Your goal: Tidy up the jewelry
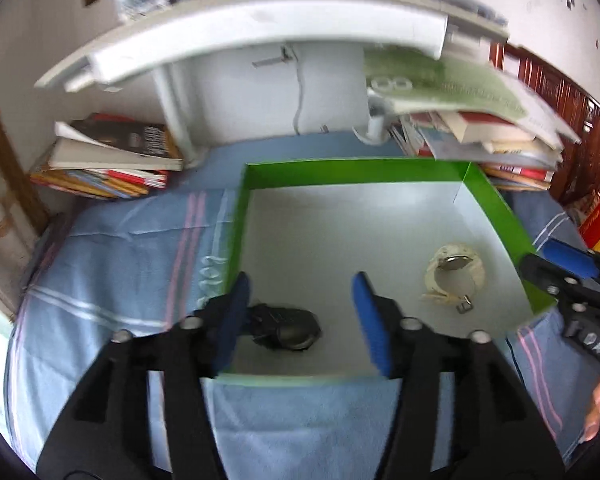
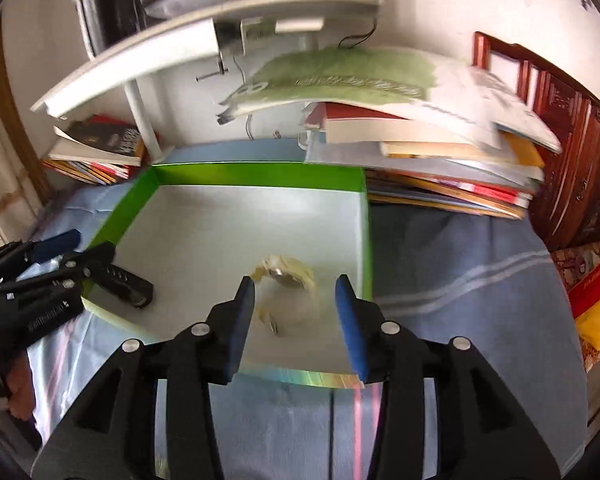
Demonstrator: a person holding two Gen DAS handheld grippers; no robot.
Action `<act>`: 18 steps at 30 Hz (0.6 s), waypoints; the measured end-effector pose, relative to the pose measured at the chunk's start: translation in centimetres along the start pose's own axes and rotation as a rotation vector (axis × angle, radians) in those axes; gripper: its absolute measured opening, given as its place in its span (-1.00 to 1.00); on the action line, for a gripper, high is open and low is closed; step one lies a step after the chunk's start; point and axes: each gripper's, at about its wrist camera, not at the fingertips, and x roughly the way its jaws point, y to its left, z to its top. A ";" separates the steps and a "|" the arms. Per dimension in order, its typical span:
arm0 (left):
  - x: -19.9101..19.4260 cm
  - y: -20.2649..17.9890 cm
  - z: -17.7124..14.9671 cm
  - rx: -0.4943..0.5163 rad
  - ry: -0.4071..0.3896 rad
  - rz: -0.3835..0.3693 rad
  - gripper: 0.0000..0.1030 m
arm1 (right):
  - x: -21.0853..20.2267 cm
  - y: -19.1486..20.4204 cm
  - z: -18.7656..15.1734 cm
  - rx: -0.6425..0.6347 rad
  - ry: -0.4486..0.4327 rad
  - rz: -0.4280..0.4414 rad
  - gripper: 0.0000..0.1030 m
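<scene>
A black watch [image 1: 286, 326], its strap curled, lies at the near left of the green-walled tray [image 1: 356, 171], and a cream watch [image 1: 454, 274] with a round metal face and loose buckle lies to the right. Both sit on the tray's grey floor. The left gripper [image 1: 300, 320] and right gripper [image 2: 296, 324] hang released, jaws apart above the watches, gripping nothing.
</scene>
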 end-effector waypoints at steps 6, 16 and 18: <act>-4.3 1.2 -6.2 -0.001 0.016 0.073 0.34 | -3.1 -0.8 -6.8 -0.032 0.063 -0.021 -0.18; -6.8 0.8 -14.9 0.006 0.105 0.057 0.16 | -4.4 0.3 -13.3 -0.050 0.138 0.056 -0.21; -6.8 0.2 -15.2 0.016 0.111 0.043 0.13 | -4.6 0.7 -13.4 -0.058 0.130 0.031 -0.21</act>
